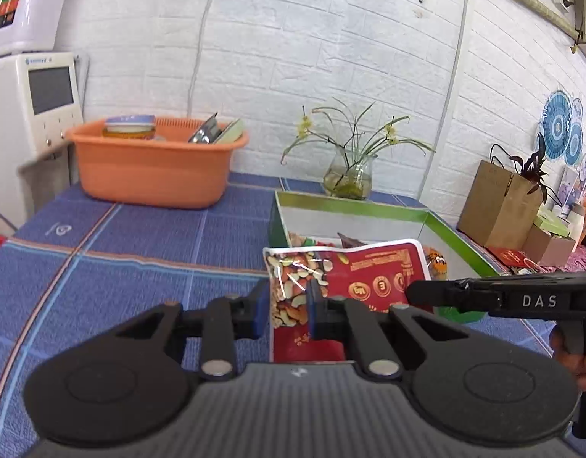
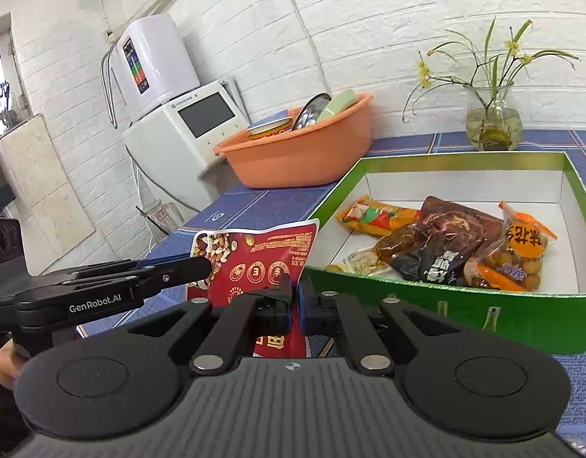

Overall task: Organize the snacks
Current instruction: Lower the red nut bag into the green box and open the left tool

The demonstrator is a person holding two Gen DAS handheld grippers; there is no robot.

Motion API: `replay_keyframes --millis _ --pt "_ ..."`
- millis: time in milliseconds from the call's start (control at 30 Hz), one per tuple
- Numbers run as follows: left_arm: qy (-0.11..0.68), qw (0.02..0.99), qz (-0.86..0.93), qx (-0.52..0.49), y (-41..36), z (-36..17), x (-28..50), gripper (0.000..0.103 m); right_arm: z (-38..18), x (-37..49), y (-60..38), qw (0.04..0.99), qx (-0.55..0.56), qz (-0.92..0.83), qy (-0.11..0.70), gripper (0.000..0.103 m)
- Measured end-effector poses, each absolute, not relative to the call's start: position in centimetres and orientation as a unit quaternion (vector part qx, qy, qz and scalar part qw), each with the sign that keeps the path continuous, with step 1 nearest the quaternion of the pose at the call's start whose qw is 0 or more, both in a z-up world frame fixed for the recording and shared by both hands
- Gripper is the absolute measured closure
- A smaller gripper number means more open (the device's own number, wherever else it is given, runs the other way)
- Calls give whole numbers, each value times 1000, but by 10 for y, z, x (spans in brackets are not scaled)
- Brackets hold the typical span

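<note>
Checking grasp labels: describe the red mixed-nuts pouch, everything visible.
The mixed-nuts pouch is glossy red foil-like plastic, with a nut photo down one side, gold round icons and printed text. It is held upright and slightly crumpled in front of the green box, outside it. The left gripper and right gripper each pinch it.

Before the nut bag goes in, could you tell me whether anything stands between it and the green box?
Only the green box's near wall lies ahead of the red nut bag. The bag's top already rises above it. Inside, snack packets lie toward the right.
</note>
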State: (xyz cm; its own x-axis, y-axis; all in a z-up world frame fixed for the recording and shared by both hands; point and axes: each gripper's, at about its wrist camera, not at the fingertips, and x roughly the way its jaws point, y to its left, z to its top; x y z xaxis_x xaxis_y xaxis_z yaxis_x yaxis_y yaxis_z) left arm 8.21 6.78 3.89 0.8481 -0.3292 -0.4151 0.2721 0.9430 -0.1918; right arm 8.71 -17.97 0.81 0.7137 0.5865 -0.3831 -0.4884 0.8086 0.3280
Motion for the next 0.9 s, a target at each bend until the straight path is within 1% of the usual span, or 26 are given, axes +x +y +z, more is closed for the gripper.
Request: replay_keyframes --millis 67,200,333,633,900 --pt "226 958 -161 -68 64 43 85 96 10 88 -184 925 109 278 235 95" --pt "208 965 -156 -40 47 52 87 96 15 87 -194 931 111 273 217 95" --pt "200 967 -156 -36 38 57 88 96 17 85 -203 935 113 271 200 95" --pt "207 965 -158 -29 15 69 109 96 24 94 -222 938 137 255 192 95" --pt "187 969 -163 -6 -4 93 124 96 39 109 -237 942 152 243 175 95"
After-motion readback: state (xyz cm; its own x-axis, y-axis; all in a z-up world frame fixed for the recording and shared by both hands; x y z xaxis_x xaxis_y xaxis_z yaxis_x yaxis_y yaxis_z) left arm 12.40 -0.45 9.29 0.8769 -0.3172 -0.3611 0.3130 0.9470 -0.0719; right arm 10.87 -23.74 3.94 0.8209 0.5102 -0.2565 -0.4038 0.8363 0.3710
